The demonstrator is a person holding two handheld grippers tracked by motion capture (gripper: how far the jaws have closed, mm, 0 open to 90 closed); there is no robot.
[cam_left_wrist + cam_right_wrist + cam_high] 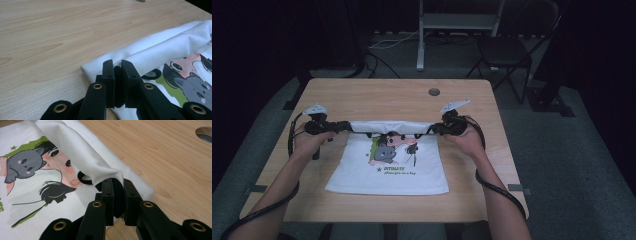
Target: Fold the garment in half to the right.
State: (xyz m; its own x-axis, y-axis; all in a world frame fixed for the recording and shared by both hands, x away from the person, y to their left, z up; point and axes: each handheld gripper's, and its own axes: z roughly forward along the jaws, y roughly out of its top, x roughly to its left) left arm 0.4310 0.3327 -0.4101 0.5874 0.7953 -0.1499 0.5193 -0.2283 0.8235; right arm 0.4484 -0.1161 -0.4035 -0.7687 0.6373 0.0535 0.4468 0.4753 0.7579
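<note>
White cotton lay across the middle of the wooden table [362, 95]: a T-shirt [387, 175] spread print side up, its far edge folded over and lifted into a taut roll between two grippers. At the shirt's left far corner, the left gripper [343, 126] sat low over the tabletop, held by the person's left hand [312, 140], with its cable looping back along the forearm. In the left gripper view its two black jaws stood pressed together, clamped on the corner of the white cloth [150, 55], which ran on from there as a folded ridge. Below that ridge, toward the person, the cartoon print [392, 150] showed a grey animal, a dark-haired figure and green lettering. At the shirt's right far corner, the right gripper [437, 128] was held by the right hand [469, 140]; in the right gripper view its jaws were likewise shut on a pinch of the fabric [82, 152], the fold draping over their tips. Beyond the shirt, near the table's far edge, was a round cable hole [434, 92], and past the table stood a dark folding chair [504, 55] on the grey floor.
</note>
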